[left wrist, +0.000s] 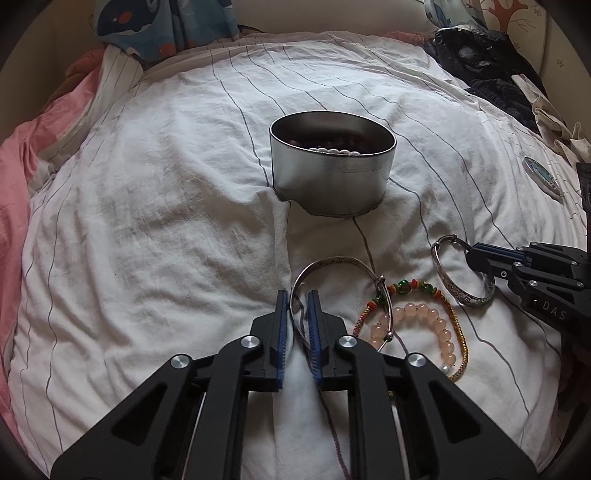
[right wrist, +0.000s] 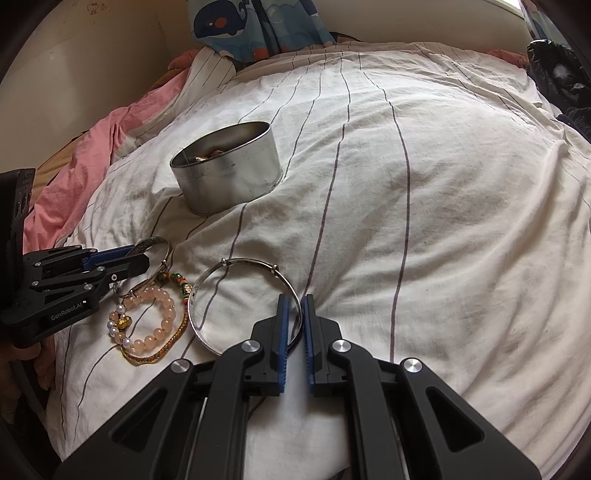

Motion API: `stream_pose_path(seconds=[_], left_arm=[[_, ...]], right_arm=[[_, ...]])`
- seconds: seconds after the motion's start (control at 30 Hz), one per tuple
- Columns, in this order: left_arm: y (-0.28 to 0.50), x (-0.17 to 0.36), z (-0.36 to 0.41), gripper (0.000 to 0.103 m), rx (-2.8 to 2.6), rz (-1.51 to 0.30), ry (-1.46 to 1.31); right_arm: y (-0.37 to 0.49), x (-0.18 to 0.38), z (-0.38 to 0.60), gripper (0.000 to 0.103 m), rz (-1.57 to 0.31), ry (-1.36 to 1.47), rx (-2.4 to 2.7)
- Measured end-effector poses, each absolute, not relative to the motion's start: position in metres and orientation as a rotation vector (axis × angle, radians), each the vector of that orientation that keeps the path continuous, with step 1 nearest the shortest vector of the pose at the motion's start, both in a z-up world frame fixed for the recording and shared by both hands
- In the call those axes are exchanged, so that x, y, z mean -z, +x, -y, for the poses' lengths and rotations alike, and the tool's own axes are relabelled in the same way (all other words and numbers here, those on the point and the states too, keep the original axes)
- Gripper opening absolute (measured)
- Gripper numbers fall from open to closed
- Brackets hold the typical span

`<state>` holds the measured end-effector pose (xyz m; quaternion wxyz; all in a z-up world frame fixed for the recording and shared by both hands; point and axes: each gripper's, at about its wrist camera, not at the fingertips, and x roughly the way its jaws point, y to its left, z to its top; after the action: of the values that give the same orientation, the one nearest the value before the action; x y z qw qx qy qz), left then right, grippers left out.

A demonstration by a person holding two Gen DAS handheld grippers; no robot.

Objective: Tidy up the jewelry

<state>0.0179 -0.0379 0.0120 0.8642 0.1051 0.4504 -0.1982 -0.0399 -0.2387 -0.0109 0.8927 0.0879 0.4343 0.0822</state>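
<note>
Several pieces of jewelry lie on a white striped duvet [left wrist: 147,206]. My left gripper [left wrist: 297,295] is shut on the band of one engraved silver bangle [left wrist: 332,260], which rests on the cloth. From the right wrist view that same left gripper [right wrist: 131,254] comes in from the left, on the bangle [right wrist: 157,242]. My right gripper [right wrist: 294,299] is shut on the rim of a second silver bangle [right wrist: 236,263], also lying on the duvet. Between the two bangles lie a pink bead bracelet [right wrist: 164,308] and a braided bracelet with green beads [left wrist: 408,285]. An open metal tin [left wrist: 332,173] with beads inside stands farther back.
A whale-print pillow [right wrist: 258,26] and pink bedding [right wrist: 92,147] lie at the head of the bed. Dark clothes [left wrist: 480,55] are heaped at the back right. A small round disc [left wrist: 543,173] lies near the right edge. A hand [right wrist: 22,350] holds the left gripper.
</note>
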Motion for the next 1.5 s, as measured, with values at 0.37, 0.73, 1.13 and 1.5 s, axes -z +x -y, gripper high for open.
stream_pose_path(seconds=[0.37, 0.73, 1.13, 1.5], left_arm=[[0.023, -0.019, 0.025, 0.005, 0.405, -0.927, 0.135], [0.024, -0.016, 0.027, 0.005, 0.398, -0.932, 0.144], [0.023, -0.016, 0.031, 0.005, 0.396, -0.927, 0.162], [0.024, -0.011, 0.032, 0.005, 0.386, -0.940, 0.179]], right_arm=[[-0.040, 0.011, 0.239, 0.009, -0.901, 0.183, -0.171], [-0.041, 0.009, 0.239, 0.009, -0.889, 0.178, -0.173], [-0.043, 0.006, 0.237, 0.008, -0.870, 0.171, -0.175], [-0.041, 0.010, 0.237, 0.009, -0.896, 0.175, -0.174]])
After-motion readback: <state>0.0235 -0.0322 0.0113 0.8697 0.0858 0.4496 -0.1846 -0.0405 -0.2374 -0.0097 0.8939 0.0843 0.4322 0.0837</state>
